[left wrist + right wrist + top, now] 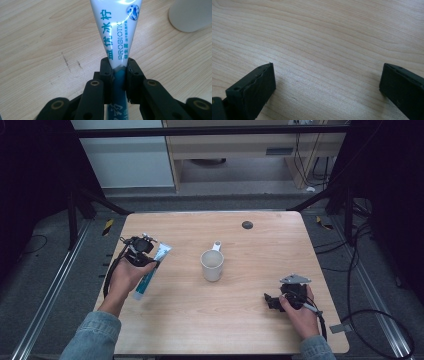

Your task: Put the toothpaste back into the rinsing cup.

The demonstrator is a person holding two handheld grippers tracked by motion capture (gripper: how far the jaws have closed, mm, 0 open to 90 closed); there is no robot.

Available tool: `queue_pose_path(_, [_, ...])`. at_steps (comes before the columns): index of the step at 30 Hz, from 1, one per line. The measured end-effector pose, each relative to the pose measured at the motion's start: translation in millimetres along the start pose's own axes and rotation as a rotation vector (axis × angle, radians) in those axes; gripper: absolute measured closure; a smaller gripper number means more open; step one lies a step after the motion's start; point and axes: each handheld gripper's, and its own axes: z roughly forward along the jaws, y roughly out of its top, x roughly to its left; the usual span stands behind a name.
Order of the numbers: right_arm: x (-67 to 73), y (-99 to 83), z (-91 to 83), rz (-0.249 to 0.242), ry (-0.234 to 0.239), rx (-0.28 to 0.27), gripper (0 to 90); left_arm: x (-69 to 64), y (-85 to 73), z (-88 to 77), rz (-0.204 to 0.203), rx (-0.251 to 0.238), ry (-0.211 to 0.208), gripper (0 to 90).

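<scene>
Wood-grain counter (250, 320) sits among dark frames and cables in the high view. At its left, the left tool (142, 254) carries a white and teal tube (150, 275), its flat crimped end pointing far and right; a white mug (212, 265) stands mid-counter, well apart. The right tool (272, 301) rests near the right edge.

From the left gripper view, the left tool (119, 75) is clenched on the tube (117, 32) at its narrow part, the mug (190, 15) far right. Keeping the squeeze gentle would likely avoid pressing paste out or letting the slick tube slip.

Across the right gripper view, the right tool (327, 85) is released, jaws wide over bare wood.
</scene>
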Motion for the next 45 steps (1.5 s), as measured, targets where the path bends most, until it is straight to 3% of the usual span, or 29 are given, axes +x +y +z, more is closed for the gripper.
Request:
queue_pose_path(15, [-0.1, 0.0, 0.0, -0.001, 0.000, 0.001, 0.6, -15.2, 10.4, -1.7, 0.021, -0.024, -0.034, 77.9])
queue_pose_path(33, [-0.1, 0.0, 0.0, -0.002, 0.000, 0.000, 0.7, -52.9, 30.2, -5.4, 0.074, -0.079, -0.102, 78.0])
queue_pose_path(45, [0.0, 0.0, 0.1, -0.001, 0.000, 0.000, 0.7, -79.0, 56.0, -16.4, 0.107, -0.129, -0.136, 78.0])
